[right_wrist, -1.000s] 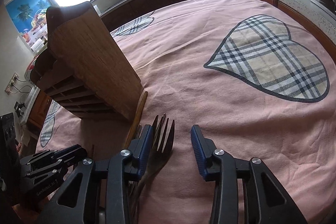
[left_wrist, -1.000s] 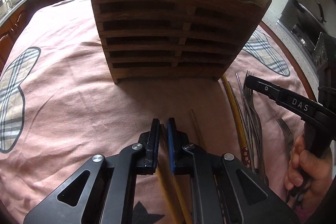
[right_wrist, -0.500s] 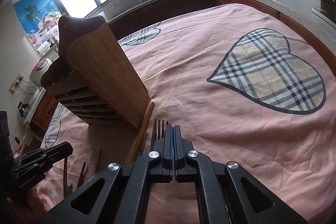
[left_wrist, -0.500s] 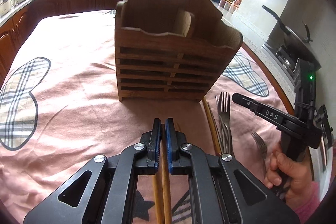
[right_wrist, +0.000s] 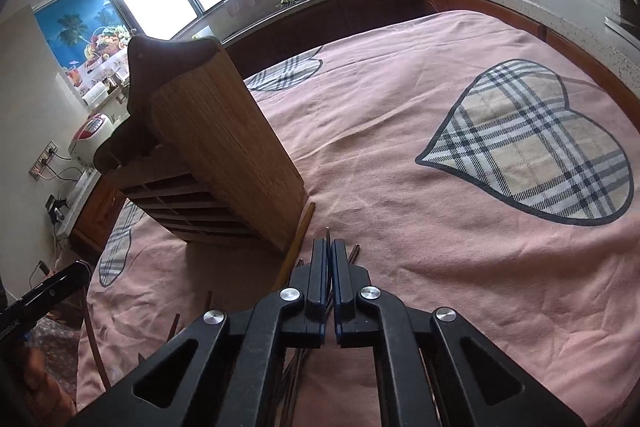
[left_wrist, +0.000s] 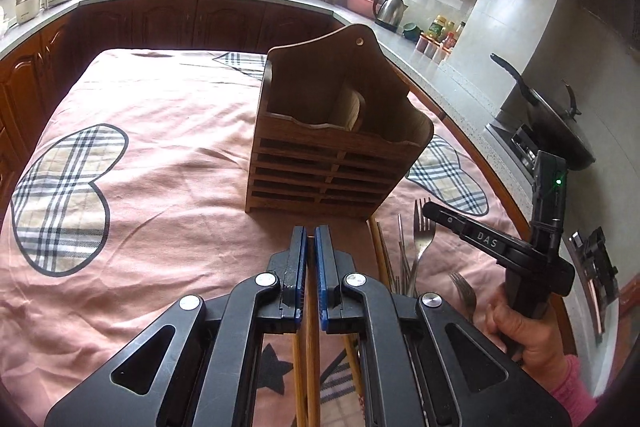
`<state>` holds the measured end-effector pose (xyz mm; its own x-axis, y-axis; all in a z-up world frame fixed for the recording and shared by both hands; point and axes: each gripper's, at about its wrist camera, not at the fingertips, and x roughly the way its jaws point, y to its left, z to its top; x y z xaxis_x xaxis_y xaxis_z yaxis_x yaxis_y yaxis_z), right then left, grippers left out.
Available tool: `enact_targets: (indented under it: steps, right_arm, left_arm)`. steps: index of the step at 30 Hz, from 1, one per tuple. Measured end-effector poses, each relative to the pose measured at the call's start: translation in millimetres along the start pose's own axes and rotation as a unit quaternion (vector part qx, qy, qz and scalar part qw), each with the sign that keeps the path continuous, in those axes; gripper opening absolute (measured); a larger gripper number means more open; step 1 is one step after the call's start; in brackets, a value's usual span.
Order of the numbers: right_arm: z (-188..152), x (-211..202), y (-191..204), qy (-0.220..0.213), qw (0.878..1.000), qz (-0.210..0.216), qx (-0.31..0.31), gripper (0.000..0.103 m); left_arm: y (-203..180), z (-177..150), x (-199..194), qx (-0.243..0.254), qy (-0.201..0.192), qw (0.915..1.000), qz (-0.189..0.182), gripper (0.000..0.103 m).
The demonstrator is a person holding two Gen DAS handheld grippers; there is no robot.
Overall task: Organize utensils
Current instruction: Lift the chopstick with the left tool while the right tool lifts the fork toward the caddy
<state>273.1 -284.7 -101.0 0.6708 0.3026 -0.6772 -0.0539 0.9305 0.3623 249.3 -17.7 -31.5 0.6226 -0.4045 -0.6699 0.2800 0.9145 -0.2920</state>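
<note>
A wooden utensil holder [left_wrist: 332,151] with slatted front stands on the pink tablecloth [left_wrist: 168,155]; it also shows in the right wrist view [right_wrist: 216,155]. My left gripper [left_wrist: 311,239] is shut on wooden chopsticks [left_wrist: 313,367], held above the cloth in front of the holder. My right gripper [right_wrist: 329,251] is shut on a metal fork, whose tine tip [right_wrist: 328,233] pokes out between the pads. In the left wrist view that fork [left_wrist: 422,239] shows beside the right gripper. More chopsticks [left_wrist: 380,255] and forks [left_wrist: 464,291] lie on the cloth right of the holder.
Plaid heart patches [right_wrist: 536,143] mark the cloth. Kitchen counters with a kettle [left_wrist: 390,7], sink and a wok [left_wrist: 556,123] ring the table. Loose chopsticks [right_wrist: 300,231] lie by the holder's corner.
The right gripper closed on the fork and lifted it. The left gripper rose and drew back from the holder with the chopsticks held.
</note>
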Motion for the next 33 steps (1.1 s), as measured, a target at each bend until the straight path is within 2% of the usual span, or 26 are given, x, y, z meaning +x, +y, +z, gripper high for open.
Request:
enact_targets:
  steps: [11,19,28,33]
  right_arm:
    - [10,-85,33,-0.081,0.996,0.026,-0.039,0.002]
    - [19,-132,55,-0.16,0.985,0.009,-0.069,0.002]
    - [32,-144,83,-0.225,0.967,-0.033,-0.113,0.002]
    - [43,-140,89,-0.247,0.962,-0.036,-0.113,0.002]
  left_arm:
    - [-13,7,-47,0.005,-0.058,0.9982,-0.009,0.004]
    - [-13,16,-78,0.001,-0.106,0.9943,-0.005,0.004]
    - [-11,39,-99,-0.005,-0.154,0.988,-0.004,0.004]
    - [-7,63,-107,-0.008,-0.183,0.9832,0.0,0.004]
